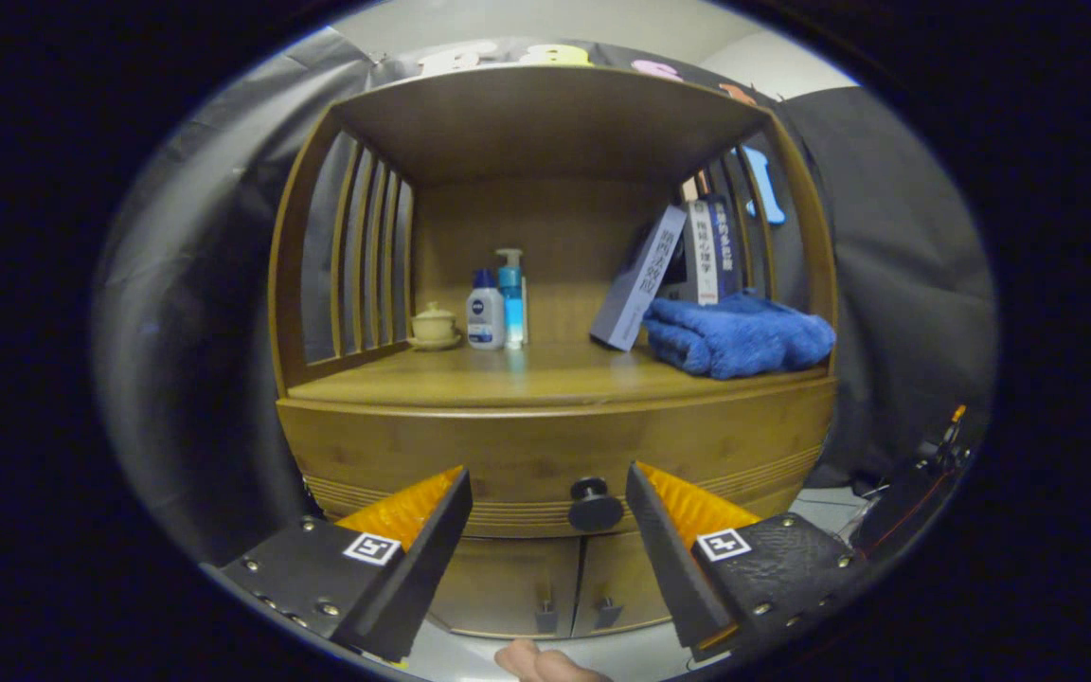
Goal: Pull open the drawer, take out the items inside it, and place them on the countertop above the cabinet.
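On the countertop [508,384] stand a lidded cup [434,326], two bottles [498,308], leaning books [669,270] and a blue towel [740,333]. Below, the drawer [470,455] is shut; its knob [594,504] sits between the fingers of the gripper [547,497], jaws wide apart, not touching. Nothing is done yet, I judge.

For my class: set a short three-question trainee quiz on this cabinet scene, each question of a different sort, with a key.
1. True or false: the drawer is already pulled open.
2. What lies between the gripper jaws, just ahead? A) round black knob B) blue towel C) lidded cup
3. Fill in: the book leans beside the folded blue ____.

Key: 1 false; 2 A; 3 towel.
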The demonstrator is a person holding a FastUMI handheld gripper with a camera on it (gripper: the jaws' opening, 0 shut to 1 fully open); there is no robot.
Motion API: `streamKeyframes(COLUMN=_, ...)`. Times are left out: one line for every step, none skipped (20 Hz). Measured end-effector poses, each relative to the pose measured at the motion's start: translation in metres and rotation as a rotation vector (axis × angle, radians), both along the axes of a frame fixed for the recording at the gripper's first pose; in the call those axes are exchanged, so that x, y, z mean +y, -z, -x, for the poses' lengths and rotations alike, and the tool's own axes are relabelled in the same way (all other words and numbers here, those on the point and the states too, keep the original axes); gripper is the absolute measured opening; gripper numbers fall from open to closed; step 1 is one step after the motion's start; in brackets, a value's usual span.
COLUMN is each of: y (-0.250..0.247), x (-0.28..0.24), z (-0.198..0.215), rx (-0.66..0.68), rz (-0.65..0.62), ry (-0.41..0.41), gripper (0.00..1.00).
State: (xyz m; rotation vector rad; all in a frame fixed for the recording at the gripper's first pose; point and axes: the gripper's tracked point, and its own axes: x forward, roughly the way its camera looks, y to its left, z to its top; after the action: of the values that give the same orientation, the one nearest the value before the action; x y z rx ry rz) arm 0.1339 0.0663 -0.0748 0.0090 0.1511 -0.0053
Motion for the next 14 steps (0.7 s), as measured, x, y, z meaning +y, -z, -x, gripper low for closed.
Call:
streamKeyframes(y=0.014, x=0.0, z=-0.007, rx=0.029, rz=0.008, ry=0.009, gripper=0.98)
streamKeyframes(y=0.026, x=-0.001, z=-0.011, rx=0.057, rz=0.017, ry=0.021, gripper=0.98)
streamKeyframes(y=0.031, x=-0.005, z=-0.014, rx=0.066, rz=0.023, ry=0.036, gripper=0.98)
streamKeyframes(y=0.023, x=-0.004, z=-0.016, rx=0.029, rz=0.028, ry=0.041, gripper=0.98)
streamKeyframes(y=0.027, x=-0.004, z=-0.017, rx=0.042, rz=0.032, ry=0.052, gripper=0.97)
streamKeyframes(y=0.027, x=-0.004, z=-0.014, rx=0.038, rz=0.036, ry=0.054, gripper=0.96)
streamKeyframes(y=0.023, x=-0.004, z=-0.012, rx=0.022, rz=0.034, ry=0.057, gripper=0.98)
streamKeyframes(y=0.02, x=-0.008, z=-0.012, rx=0.011, rz=0.045, ry=0.067, gripper=0.97)
streamKeyframes(y=0.021, x=-0.017, z=-0.011, rx=0.001, rz=0.057, ry=0.095, gripper=0.97)
streamKeyframes(y=0.023, x=-0.022, z=-0.013, rx=-0.002, rz=0.058, ry=0.109, gripper=0.97)
streamKeyframes(y=0.026, x=-0.024, z=-0.018, rx=0.006, rz=0.053, ry=0.115, gripper=0.97)
streamKeyframes(y=0.033, x=-0.027, z=-0.023, rx=0.027, rz=0.059, ry=0.119, gripper=0.97)
streamKeyframes(y=0.035, x=-0.031, z=-0.032, rx=0.027, rz=0.067, ry=0.118, gripper=0.97)
streamKeyframes(y=0.039, x=-0.029, z=-0.041, rx=0.042, rz=0.066, ry=0.094, gripper=0.89)
